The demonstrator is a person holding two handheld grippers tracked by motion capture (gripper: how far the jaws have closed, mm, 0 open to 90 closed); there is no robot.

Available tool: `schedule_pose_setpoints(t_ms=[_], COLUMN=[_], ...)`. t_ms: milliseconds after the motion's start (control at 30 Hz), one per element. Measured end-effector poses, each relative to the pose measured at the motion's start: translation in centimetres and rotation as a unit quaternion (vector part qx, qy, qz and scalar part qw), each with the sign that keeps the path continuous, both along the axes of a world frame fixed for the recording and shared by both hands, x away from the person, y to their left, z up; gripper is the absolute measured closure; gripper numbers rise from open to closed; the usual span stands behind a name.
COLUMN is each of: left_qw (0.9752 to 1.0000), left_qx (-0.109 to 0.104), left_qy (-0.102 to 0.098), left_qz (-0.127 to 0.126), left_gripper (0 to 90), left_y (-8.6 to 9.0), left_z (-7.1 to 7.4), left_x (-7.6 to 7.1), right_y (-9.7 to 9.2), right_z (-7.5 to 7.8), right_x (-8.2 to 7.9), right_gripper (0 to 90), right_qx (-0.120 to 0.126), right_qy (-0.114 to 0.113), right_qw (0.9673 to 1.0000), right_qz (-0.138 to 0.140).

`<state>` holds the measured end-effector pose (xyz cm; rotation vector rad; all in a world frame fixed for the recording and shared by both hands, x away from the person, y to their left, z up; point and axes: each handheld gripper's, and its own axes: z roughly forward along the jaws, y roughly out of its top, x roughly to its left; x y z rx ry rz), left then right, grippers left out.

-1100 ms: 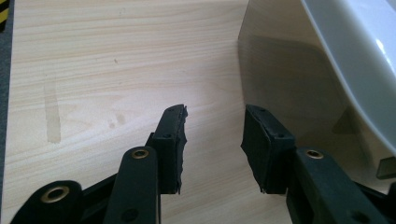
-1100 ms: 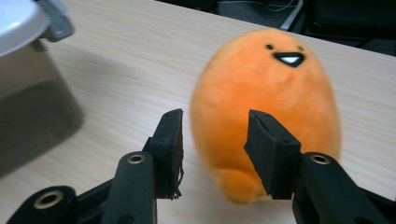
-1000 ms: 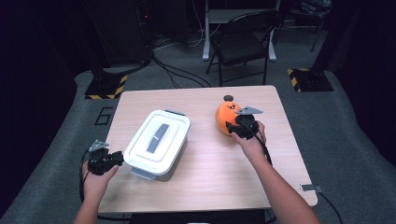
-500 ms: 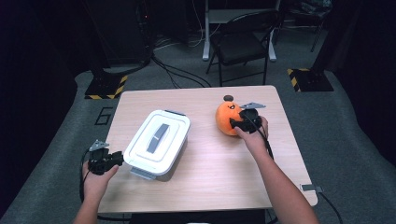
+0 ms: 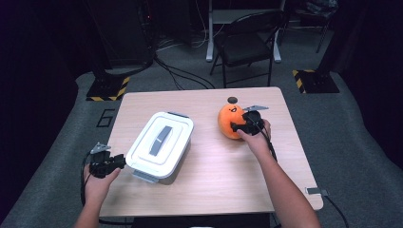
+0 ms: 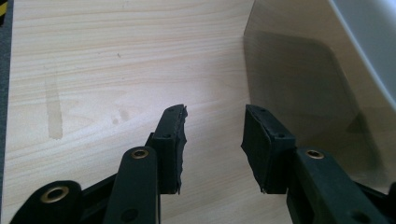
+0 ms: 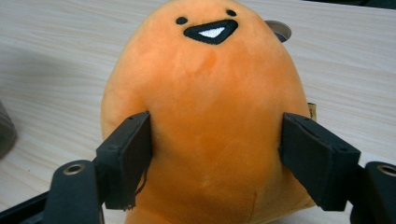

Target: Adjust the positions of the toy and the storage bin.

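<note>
An orange plush toy (image 5: pixel 227 121) (image 7: pixel 210 112) with a stitched face stands on the right half of the wooden table (image 5: pixel 214 180). My right gripper (image 5: pixel 236 126) (image 7: pixel 217 122) reaches it from the right. Its jaws have just been opening and now straddle the toy's belly, a pad at each side without squeezing it. A white lidded box (image 5: pixel 161 145) (image 6: pixel 369 42) sits left of centre. My left gripper (image 5: pixel 121 161) (image 6: pixel 215 114) hovers open at the box's left end over bare wood, with nothing between its pads.
A small dark round hole (image 5: pixel 232 99) (image 7: pixel 279 30) lies in the tabletop just behind the toy. A black chair (image 5: pixel 247 45) stands beyond the far edge, with cables and striped stand bases (image 5: pixel 107 88) on the floor.
My right gripper has shifted a little nearer and lower at the toy, and its jaws have spread wider around it. The left hand and the box have stayed put.
</note>
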<state>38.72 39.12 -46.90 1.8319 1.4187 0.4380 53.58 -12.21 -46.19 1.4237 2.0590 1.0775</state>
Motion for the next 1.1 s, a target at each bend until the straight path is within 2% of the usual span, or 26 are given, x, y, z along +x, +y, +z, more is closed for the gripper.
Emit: schedule_pose_setpoints(t_ms=[67, 233, 400, 600, 700, 767, 800, 1100], left_qw=[1.0, 1.0, 1.0, 1.0, 1.0, 1.0, 1.0, 1.0], left_qx=[0.001, 0.001, 0.002, 0.003, 0.002, 0.001, 0.001, 0.002], left_qy=[-0.001, -0.002, -0.001, -0.002, -0.002, -0.003, -0.003, 0.0], left_qz=[-0.001, 0.0, 0.001, 0.002, 0.002, 0.003, 0.003, 0.003], left_gripper=[58.7, 58.7, 58.7, 58.7, 58.7, 58.7, 58.7, 58.7], left_y=[0.0, 0.1, 0.1, 0.1, 0.1, 0.1, 0.2, 0.3], left_z=[0.0, 0.0, 0.0, -0.1, -0.1, -0.1, -0.1, -0.1], left_x=[0.0, 0.0, 0.0, 0.0, 0.0, 0.0, 0.0, 0.0], right_y=[0.1, 0.1, 0.4, 1.1, 1.4, 1.4, 1.5, 1.1], right_z=[0.0, -0.2, -0.5, -0.6, -0.5, -0.4, -0.4, 0.2], right_x=[0.0, 0.1, 0.2, 0.1, 0.0, 0.0, -0.1, -0.7], right_gripper=[26.4, 25.7, 24.6, 25.6, 31.3, 37.3, 40.4, 63.3], right_qx=[0.003, 0.002, -0.026, -0.054, -0.06, -0.065, -0.062, -0.058], right_qy=[0.008, 0.01, 0.005, 0.017, 0.021, 0.016, 0.021, 0.015], right_qw=[1.0, 1.0, 0.9995, 0.9983, 0.9979, 0.9976, 0.9977, 0.9981], right_qz=[-0.002, 0.0, 0.018, 0.011, 0.006, 0.013, 0.014, 0.011])
